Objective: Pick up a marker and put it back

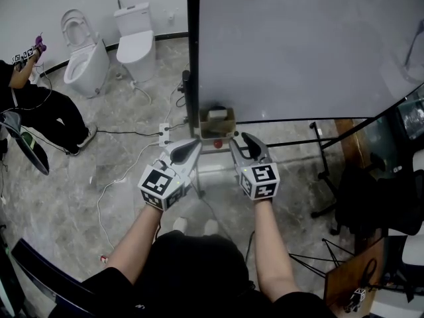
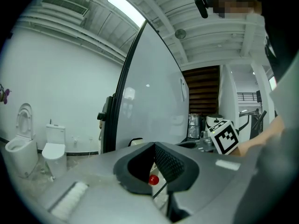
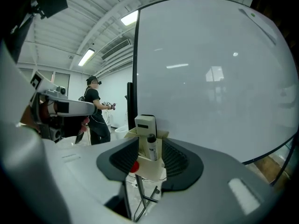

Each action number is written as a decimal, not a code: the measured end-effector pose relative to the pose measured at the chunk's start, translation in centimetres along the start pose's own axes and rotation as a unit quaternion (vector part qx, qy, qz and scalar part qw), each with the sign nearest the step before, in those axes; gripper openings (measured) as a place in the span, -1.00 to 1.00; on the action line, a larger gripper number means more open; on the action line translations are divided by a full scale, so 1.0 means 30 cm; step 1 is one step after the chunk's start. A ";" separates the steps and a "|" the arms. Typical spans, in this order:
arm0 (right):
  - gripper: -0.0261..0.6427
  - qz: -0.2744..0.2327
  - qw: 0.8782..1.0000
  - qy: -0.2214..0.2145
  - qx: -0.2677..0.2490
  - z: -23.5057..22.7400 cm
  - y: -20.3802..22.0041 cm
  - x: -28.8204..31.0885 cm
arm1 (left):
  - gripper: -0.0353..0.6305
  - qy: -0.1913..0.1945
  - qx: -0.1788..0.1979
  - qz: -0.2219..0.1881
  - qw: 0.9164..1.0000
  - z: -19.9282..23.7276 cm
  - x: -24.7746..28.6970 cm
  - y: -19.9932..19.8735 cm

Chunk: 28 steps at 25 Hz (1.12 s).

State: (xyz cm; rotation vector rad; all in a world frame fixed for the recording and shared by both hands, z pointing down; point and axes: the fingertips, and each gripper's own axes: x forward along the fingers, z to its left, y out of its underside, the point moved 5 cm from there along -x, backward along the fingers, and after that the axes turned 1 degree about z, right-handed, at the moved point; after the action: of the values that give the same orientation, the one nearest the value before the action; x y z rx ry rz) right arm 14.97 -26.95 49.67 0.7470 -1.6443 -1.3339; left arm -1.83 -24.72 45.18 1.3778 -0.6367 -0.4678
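Note:
A black marker [image 3: 151, 146] stands upright in a small beige holder [image 3: 150, 168] hung under the whiteboard [image 3: 210, 78], beside a white eraser [image 3: 145, 123]. My right gripper [image 3: 152, 153] is open, its two pads on either side of the holder and not touching the marker. In the head view the holder [image 1: 216, 121] lies just beyond both grippers, with a red knob [image 1: 217, 143] below it. My right gripper [image 1: 244, 141] points at it from the right. My left gripper [image 1: 189, 150] sits to its lower left, its jaws meeting at the tip and holding nothing. The left gripper [image 2: 154, 146] view shows only the red knob [image 2: 153, 179] behind the pads.
The whiteboard [image 1: 298, 45] stands on a metal frame over a marble floor. A power strip [image 1: 164, 134] and cables lie near its foot. Two toilets [image 1: 83, 58] stand at the far left, with another person [image 1: 33, 105] close by. A dark chair [image 1: 371, 197] is at the right.

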 end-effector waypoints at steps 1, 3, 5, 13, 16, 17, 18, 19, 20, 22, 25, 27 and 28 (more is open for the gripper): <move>-0.44 0.001 1.000 0.000 0.001 -0.002 0.004 0.007 | -0.87 0.000 0.000 0.001 1.000 0.000 0.001 0.002; -0.44 0.003 1.000 0.001 0.002 -0.002 0.008 0.021 | -0.87 -0.001 0.000 0.003 1.000 -0.002 0.001 0.005; -0.44 0.004 1.000 0.002 0.000 0.001 0.009 0.037 | -0.87 -0.002 0.000 0.005 1.000 0.000 0.001 0.007; -0.45 0.015 1.000 0.001 0.002 0.002 0.023 0.072 | -0.87 -0.008 -0.008 0.008 1.000 0.013 -0.021 0.010; -0.47 0.016 1.000 0.001 0.002 0.002 0.026 0.078 | -0.87 -0.011 -0.006 0.007 1.000 0.022 -0.027 0.005; -0.52 0.016 1.000 0.003 0.001 0.001 0.028 0.081 | -0.87 -0.012 -0.005 0.007 1.000 0.025 -0.027 0.005; -0.59 0.017 1.000 0.004 -0.001 -0.001 0.029 0.082 | -0.87 -0.012 -0.003 0.008 1.000 0.027 -0.027 0.006; -0.64 0.017 1.000 0.006 -0.003 -0.003 0.030 0.083 | -0.87 -0.012 -0.001 0.009 1.000 0.028 -0.027 0.007; -0.64 0.018 1.000 0.008 -0.004 -0.005 0.029 0.083 | -0.87 -0.013 -0.001 0.011 1.000 0.028 -0.028 0.008; -0.67 0.017 1.000 0.010 -0.007 -0.006 0.025 0.081 | -0.87 -0.015 -0.002 0.011 1.000 0.030 -0.034 0.008; -0.67 0.015 1.000 0.009 -0.012 -0.004 0.015 0.078 | -0.87 -0.018 -0.001 0.010 1.000 0.032 -0.043 0.004; -0.67 0.011 1.000 0.009 -0.014 -0.006 0.007 0.072 | -0.87 -0.019 -0.002 0.007 1.000 0.030 -0.046 0.000; -0.67 0.007 1.000 0.009 -0.014 -0.007 0.001 0.069 | -0.87 -0.019 -0.002 0.006 1.000 0.029 -0.048 -0.003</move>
State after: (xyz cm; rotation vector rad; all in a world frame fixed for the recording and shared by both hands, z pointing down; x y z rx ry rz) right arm 14.24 -28.81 50.23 0.7266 -1.6119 -1.3335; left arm -3.48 -24.47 44.95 1.3635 -0.6739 -0.4870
